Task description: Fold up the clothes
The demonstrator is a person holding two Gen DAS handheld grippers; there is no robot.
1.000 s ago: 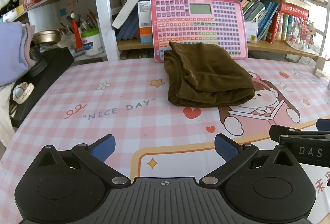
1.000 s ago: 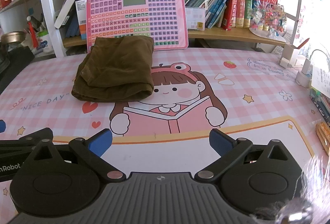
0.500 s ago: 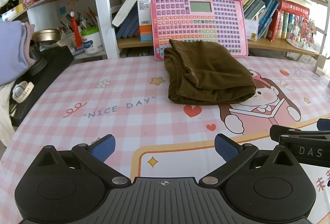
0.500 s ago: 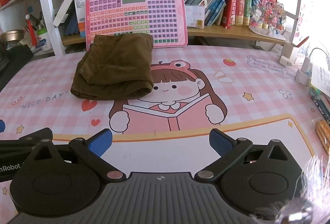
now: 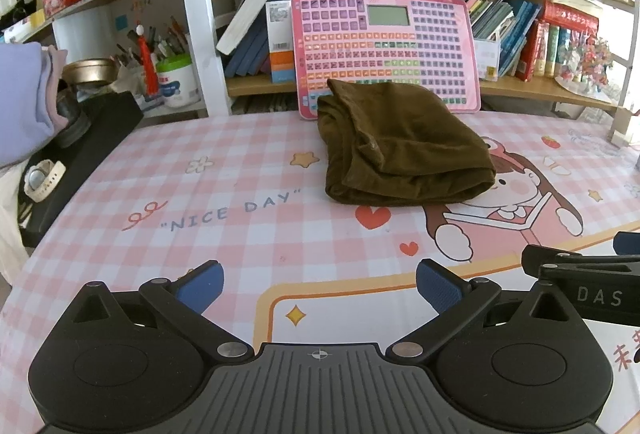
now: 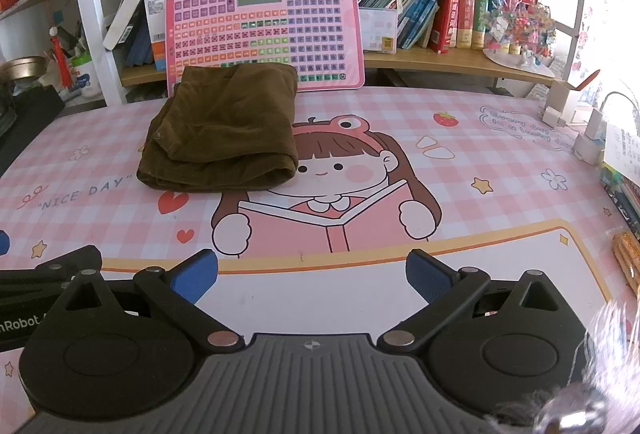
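While both hand-held grippers (image 5: 320, 284) (image 6: 312, 274) gape empty, soft brown corduroy garment (image 5: 400, 146), folded rectangular, on glossy checked mat (image 5: 224, 178).

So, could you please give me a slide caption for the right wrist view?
Open right gripper held back from folded brown trousers on the pink desk mat.

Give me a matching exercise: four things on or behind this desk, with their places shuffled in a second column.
Things:
1. brown garment
2. pink keyboard toy
3. white watch
4. left tool

Places:
A. on the black tray at the left edge
B. folded on the mat
C. open above the mat's near edge
D. leaning against the bookshelf

Pairs: 1-B, 2-D, 3-A, 4-C
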